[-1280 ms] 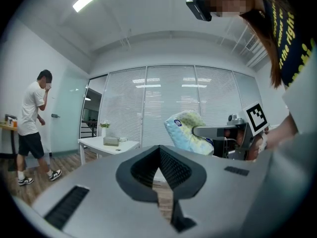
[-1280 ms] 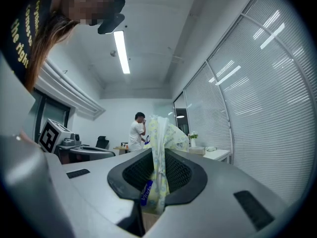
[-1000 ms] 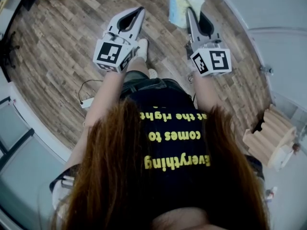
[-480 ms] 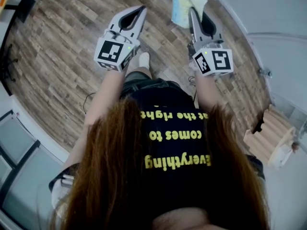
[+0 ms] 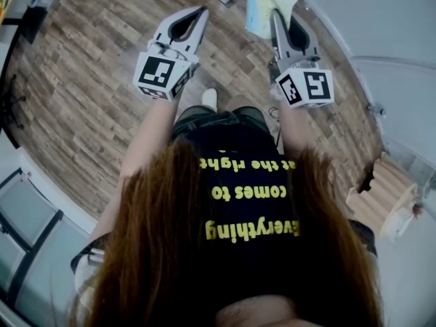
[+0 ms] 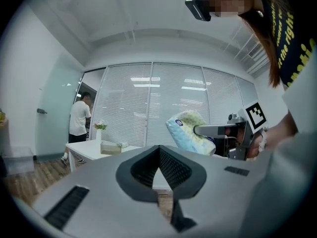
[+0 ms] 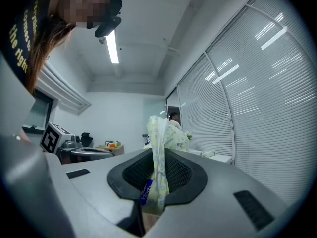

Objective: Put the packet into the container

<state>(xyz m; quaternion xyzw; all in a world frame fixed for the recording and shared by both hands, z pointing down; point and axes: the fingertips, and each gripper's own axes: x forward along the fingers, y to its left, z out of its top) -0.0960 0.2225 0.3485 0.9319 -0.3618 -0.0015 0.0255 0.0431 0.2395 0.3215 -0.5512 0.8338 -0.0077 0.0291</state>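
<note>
She is out on the wooden floor (image 5: 88,80) with both tools held level in front of her, so this looks like the carry rather than the drop. The right gripper (image 5: 275,13) is clamped on the packet (image 5: 264,7). Its pads bite one thin crimped edge, and the soft, puffy bulk sticks out past the tips. The left gripper (image 5: 199,12) has its jaws closed together with nothing between them. From where it points I can see a white table (image 6: 86,148) by the blinds with a low clear tub (image 6: 111,147) on it. That may well be the container, though it is too small and far off for me to be sure. To do this well, I'd say the bite on that edge should not slacken at all until the packet is right over the opening, since a grip on a seam can slip if the load swings. Walking smoothly with the tool level would stop the bulk from flopping about. At the table, the packet's free end should go in first, low inside the walls, before the jaws part. The empty left tool could rest against the tub's side so it doesn't slide. There is also a small vase (image 6: 100,128) just beside the tub to steer round.
</note>
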